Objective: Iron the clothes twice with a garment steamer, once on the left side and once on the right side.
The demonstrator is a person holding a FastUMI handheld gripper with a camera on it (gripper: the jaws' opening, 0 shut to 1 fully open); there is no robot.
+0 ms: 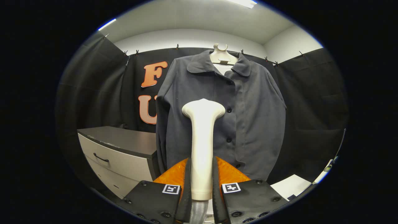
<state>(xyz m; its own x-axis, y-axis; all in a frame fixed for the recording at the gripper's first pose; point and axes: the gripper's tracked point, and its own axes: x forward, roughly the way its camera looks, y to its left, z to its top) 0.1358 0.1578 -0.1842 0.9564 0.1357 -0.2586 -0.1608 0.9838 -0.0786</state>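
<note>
Fingers (pixel 186 174) clamped on the steamer (pixel 202 137); head near the jacket (pixel 248 118) (left of the buttons); passes look left.

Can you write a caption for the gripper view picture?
Gripper clamps white steamer before hanging dark jacket.

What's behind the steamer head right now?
The steamer, gripped in the claw, stands before the dark jacket on a hanger. Its head covers part of the jacket's front beside the buttons.
</note>
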